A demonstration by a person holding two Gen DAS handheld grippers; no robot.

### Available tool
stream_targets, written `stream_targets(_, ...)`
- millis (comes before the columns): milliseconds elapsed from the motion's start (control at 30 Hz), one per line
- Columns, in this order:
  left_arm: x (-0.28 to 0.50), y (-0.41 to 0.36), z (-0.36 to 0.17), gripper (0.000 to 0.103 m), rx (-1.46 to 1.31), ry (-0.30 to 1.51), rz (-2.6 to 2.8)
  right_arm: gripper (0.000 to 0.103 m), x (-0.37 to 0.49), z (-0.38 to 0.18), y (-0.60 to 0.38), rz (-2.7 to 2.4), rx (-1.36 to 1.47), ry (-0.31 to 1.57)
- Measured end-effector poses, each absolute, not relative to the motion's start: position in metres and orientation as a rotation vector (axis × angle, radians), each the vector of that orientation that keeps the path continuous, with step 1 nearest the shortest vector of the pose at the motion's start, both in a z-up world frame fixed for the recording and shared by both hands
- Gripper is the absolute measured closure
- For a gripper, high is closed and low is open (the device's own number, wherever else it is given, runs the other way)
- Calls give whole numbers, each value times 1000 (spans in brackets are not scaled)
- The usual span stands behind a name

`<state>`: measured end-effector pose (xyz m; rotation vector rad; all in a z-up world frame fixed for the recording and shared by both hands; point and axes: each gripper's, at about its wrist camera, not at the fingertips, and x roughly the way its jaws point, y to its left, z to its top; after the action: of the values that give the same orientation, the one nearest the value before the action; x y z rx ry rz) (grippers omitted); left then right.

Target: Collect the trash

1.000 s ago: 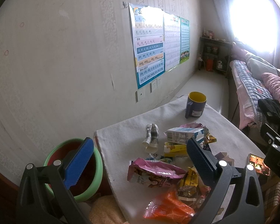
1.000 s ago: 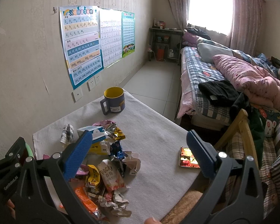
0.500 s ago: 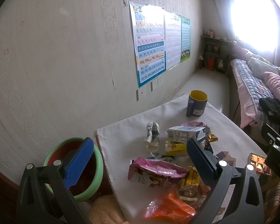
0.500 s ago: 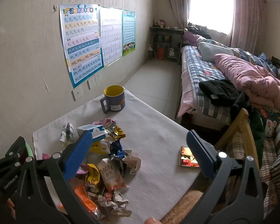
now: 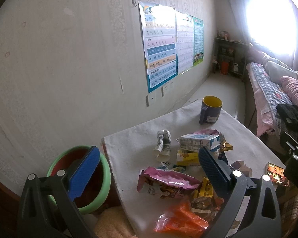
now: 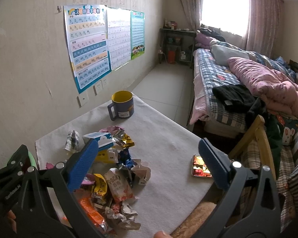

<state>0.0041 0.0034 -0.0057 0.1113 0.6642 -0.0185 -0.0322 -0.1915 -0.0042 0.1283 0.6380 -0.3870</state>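
**Crinkly foil pile: snag risk**

Wrappers (image 6: 117,180) heaped at table's (image 6: 168,148) 7 o'clock; bin (image 5: 101,178) at 9. Left gripper (image 5: 147,170) and right gripper (image 6: 147,158) both spread wide, empty. Loose grab could drag neighbours onto the floor or catch the phone (image 6: 200,168).

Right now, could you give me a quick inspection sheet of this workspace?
Surface: table under a white cloth.
Job's things: wrapper pile near the front left; pink bag, orange packet, small carton; green bin beside the table, left.
Clutter: blue mug at the far end; phone, screen lit.
Grippers: left gripper and right gripper hover with jaws open, empty.
Cables: nothing seen.
Surroundings: wall posters, bed, window.
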Motion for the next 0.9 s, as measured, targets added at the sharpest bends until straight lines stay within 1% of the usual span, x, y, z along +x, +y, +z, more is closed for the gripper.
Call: stream_targets(900, 11, 7, -16, 7, 109, 707, -13, 3, -29, -12, -197, -387, 144, 661)
